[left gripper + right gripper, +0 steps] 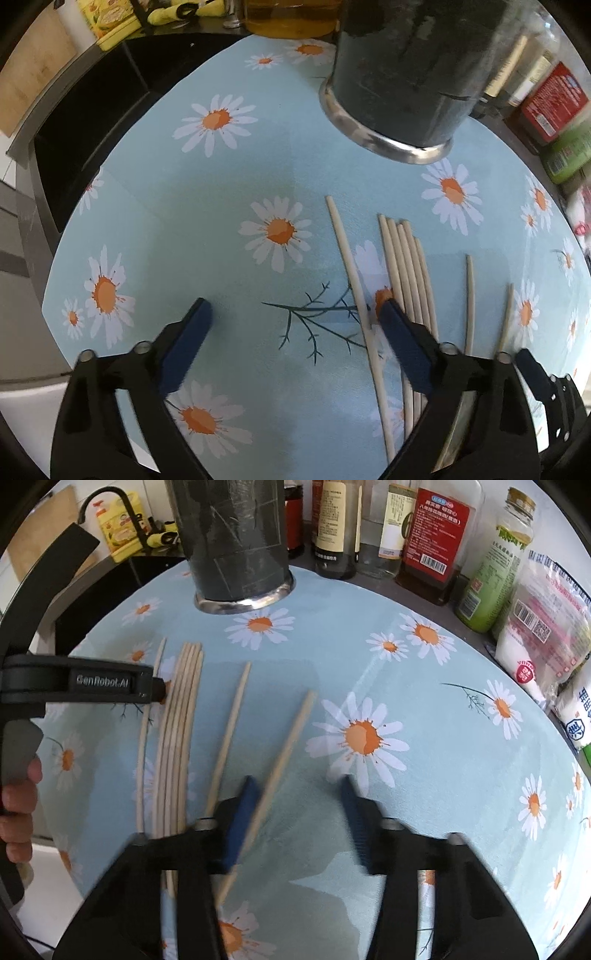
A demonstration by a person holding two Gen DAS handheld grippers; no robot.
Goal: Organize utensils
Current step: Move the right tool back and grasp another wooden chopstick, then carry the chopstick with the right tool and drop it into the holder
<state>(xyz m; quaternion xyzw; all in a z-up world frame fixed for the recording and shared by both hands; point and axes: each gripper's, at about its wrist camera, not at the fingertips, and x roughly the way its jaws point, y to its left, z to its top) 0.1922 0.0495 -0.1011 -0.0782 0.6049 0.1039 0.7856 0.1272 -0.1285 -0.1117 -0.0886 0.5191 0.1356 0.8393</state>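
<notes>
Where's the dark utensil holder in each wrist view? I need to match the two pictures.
Left wrist view: holder stands top right, beyond the chopsticks.
Right wrist view: holder stands top centre-left, beyond the chopsticks.
Shared landmark: the red-labelled bottle, right of the holder in both.

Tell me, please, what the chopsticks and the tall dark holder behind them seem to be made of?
The chopsticks look like pale, unvarnished bamboo or wood: matt, cream, tapering. The holder appears to be metal, with a shiny silver base rim; its dark, scuffed body may be a coating or wrap.
</notes>
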